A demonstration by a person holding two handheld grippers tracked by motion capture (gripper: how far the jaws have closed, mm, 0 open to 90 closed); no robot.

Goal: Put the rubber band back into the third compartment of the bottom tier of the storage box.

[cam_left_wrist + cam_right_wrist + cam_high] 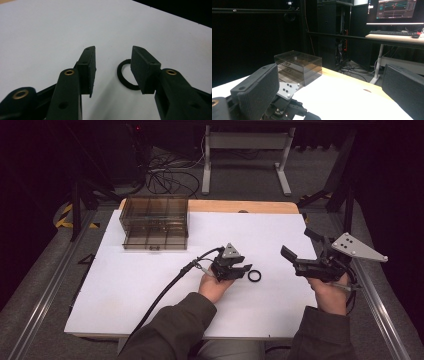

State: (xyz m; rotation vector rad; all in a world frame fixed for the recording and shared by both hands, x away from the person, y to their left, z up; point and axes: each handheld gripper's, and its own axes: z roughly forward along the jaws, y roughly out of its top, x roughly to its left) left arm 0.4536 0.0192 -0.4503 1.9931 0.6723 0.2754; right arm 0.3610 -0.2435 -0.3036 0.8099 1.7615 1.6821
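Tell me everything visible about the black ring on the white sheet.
The black ring is a small, thin, closed loop, matte and rubbery-looking, lying flat on the white sheet. It sits just beyond the left tool, whose jaws stand apart; one jaw hides part of it in the left gripper view. Whether they touch cannot be told.

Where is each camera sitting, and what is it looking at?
High view: above the table, looking down; forearms, both hands, left tongs, right tongs.
Left gripper view: on the left tongs, facing the small black rubber ring; own jaws.
Right gripper view: on the right tongs, facing the smoky clear plastic drawer box; own jaws.
Shared: white tabletop.
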